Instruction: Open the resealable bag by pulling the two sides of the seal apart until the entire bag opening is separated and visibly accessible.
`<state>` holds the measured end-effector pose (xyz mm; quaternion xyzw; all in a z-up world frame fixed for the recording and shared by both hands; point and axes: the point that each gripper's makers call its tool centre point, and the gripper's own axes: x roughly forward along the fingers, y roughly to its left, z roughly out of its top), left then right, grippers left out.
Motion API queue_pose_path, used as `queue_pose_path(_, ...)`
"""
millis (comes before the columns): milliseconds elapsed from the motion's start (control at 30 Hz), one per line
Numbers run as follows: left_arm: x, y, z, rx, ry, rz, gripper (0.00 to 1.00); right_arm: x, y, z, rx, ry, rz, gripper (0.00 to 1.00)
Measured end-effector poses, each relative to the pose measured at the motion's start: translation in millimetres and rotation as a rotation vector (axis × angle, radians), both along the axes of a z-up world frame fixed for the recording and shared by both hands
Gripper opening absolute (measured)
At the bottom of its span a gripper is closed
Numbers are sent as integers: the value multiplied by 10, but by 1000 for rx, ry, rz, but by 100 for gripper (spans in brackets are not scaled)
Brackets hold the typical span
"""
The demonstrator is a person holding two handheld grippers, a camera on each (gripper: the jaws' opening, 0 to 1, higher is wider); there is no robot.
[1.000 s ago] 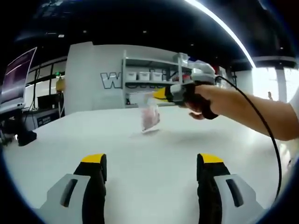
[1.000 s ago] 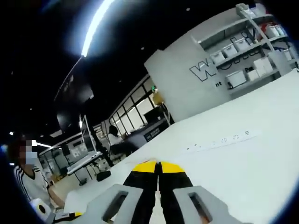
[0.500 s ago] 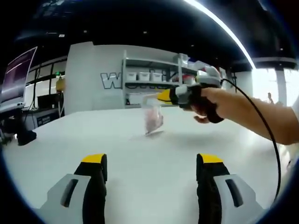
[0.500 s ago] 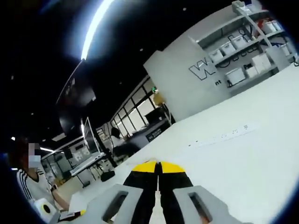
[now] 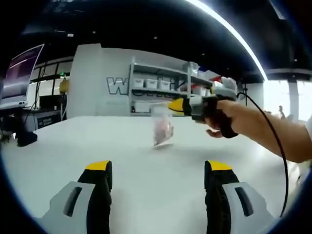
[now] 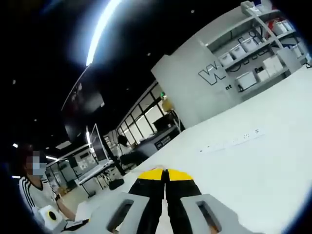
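My left gripper [image 5: 157, 178]: jaws spread wide, nothing between them; the 2 yellow-tipped fingers rise from the bottom of the left gripper view over the bare white table [image 5: 146, 161].
My right gripper [image 6: 165, 178]: jaws pressed together, yellow tips touching; a thin pale edge runs between the black fingers, too faint to tell for sure what it is. In the left gripper view, this same gripper [image 5: 171, 105] comes in from the right in my hand [image 5: 220, 116], its yellow tip pinching the top of the bag.
Resealable bag [image 5: 162, 127]: clear plastic with something pinkish inside, hanging from my right gripper's tip, upright and slightly tilted, its lower end at or just above the tabletop; I cannot tell if it touches. It is well ahead of my left gripper.
Cable [image 5: 279, 151]: black, looping from my right gripper down past my forearm.
Shelving [image 5: 161, 83]: behind the bag, holding white bins against a wall with large letters.
Power strip [image 6: 233, 142]: lying flat on the table in the right gripper view.
Person [image 6: 36, 187]: in a striped sleeve, at the left edge of the right gripper view.
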<state>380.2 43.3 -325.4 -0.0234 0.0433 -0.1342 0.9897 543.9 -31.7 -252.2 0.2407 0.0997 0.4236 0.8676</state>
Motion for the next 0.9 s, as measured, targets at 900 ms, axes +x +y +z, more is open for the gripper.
queue_pose_path(900, 0, 17, 36, -11, -8, 0, 76, -362, 6, -27, 63, 25, 14, 0)
